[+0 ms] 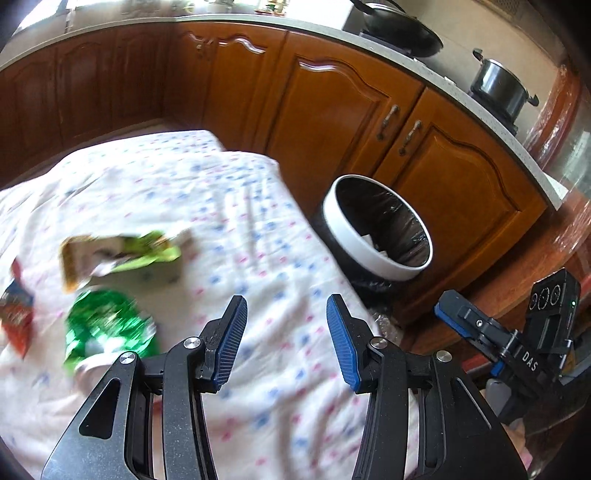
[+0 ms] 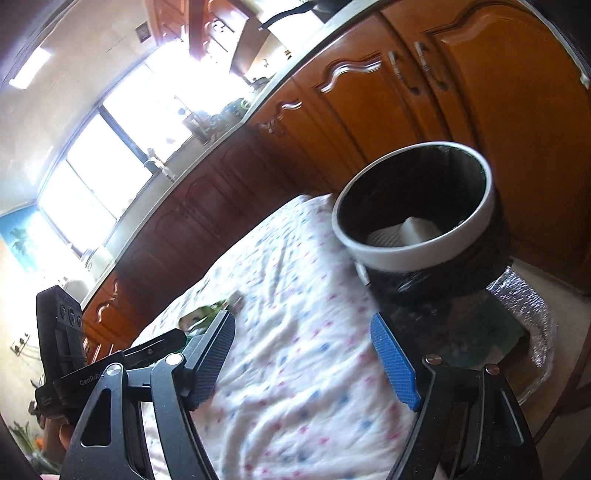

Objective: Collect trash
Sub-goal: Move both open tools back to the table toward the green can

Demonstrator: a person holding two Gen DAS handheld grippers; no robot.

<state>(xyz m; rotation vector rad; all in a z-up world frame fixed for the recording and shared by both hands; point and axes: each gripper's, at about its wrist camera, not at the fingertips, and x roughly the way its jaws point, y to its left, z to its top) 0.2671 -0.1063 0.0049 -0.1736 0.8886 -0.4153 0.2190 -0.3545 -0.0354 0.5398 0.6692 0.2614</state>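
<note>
Trash: three pieces lie on the cloth at the left of the left wrist view, all blurred — a crinkled green foil wrapper [image 1: 107,328], a torn-open green and tan carton [image 1: 122,258] just behind it, and an orange-red packet [image 1: 16,314] at the frame's edge.
Left gripper [image 1: 286,341]: jaws partly apart, nothing between the ribbed blue pads [image 1: 231,339]; it hangs over bare cloth, to the right of the green wrapper and clear of it.
Right gripper [image 2: 303,360]: jaws spread wide and empty, over the cloth, the bin just beyond its right finger; one pad shows bright blue, the other lies in shadow.
Bin [image 1: 376,254]: one, round, with a smooth white rim band and a glossy black liner; pale crumpled scraps [image 2: 402,232] lie inside. It stands at the cloth's far right corner, against the cabinets.
Cloth [image 1: 236,206]: wrinkled white fabric with small pink and blue specks.
Cabinets [image 1: 343,110]: glossy brown wood, arched raised panels, metal handles.
Cookware: one dark lidded pot [image 1: 500,86] and one dark pan [image 1: 399,29] on the counter.
</note>
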